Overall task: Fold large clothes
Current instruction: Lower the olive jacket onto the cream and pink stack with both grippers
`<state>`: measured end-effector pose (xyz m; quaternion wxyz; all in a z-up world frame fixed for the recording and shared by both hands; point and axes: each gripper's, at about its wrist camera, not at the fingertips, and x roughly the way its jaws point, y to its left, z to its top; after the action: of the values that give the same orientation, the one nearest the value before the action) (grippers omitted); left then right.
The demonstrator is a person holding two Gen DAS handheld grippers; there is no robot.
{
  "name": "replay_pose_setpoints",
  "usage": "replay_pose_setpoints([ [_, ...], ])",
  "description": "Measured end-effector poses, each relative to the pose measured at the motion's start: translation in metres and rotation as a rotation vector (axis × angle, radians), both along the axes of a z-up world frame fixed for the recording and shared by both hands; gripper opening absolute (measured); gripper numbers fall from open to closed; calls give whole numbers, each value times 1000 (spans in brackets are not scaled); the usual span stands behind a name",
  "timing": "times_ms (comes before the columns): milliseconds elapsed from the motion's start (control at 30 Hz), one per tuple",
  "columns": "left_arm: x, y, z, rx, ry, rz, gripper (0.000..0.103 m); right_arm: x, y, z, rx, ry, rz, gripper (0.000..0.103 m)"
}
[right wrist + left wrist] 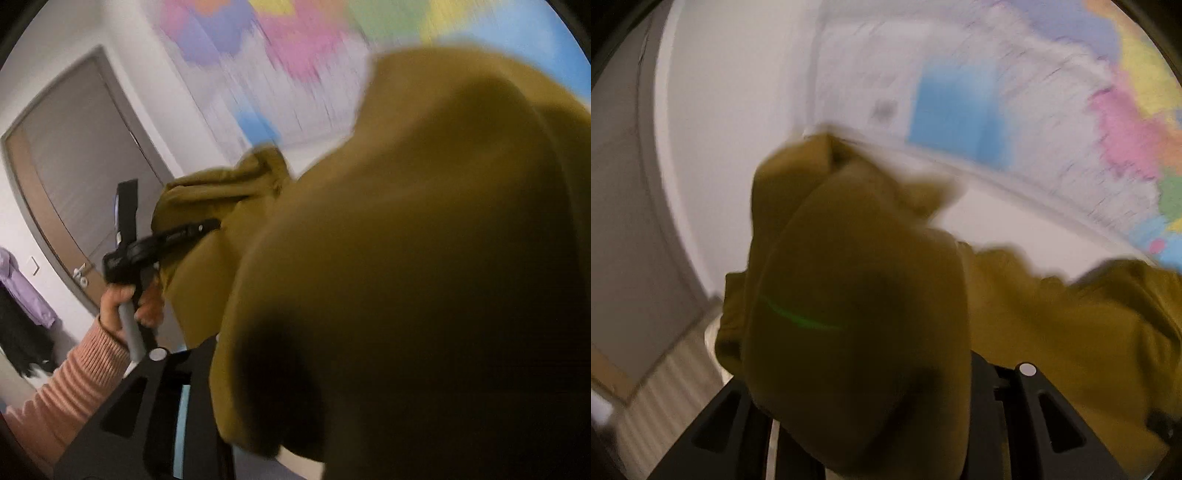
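Both views were blurred by motion. An olive-mustard garment filled the middle of the left wrist view, bunched in a thick fold over the left gripper, whose black fingers showed only at the bottom edge; the cloth ran down between them, but whether the pads pressed on it could not be told, since the fabric hid the tips. More of the garment trailed off to the right in that view. Behind it stood a white wall with a coloured wall map in blue, pink and yellow. In the right wrist view the same garment covered most of the picture and draped over the right gripper, hiding its tips, so its grip could not be judged either. To the left in that view, a hand in a ribbed pink sleeve held the other tool by its grey handle, with its black fingers reaching into a raised fold of the garment. A grey door stood behind, and a lilac garment hung at the far left.
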<state>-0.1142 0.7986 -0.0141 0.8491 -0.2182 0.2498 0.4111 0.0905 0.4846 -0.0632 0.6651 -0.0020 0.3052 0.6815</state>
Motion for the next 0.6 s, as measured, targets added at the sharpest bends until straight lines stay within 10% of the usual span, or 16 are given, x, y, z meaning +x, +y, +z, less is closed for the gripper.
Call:
replay_pose_setpoints([
  [233, -13, 5, -3, -40, -16, -9, 34, 10, -61, 11, -24, 41, 31, 74],
  [400, -14, 4, -2, -58, 23, 17, 57, 45, -112, 1, -16, 155, -112, 75],
  [600, -22, -22, 12, 29, 135, 67, 74, 40, -101, 13, 16, 54, -117, 27],
])
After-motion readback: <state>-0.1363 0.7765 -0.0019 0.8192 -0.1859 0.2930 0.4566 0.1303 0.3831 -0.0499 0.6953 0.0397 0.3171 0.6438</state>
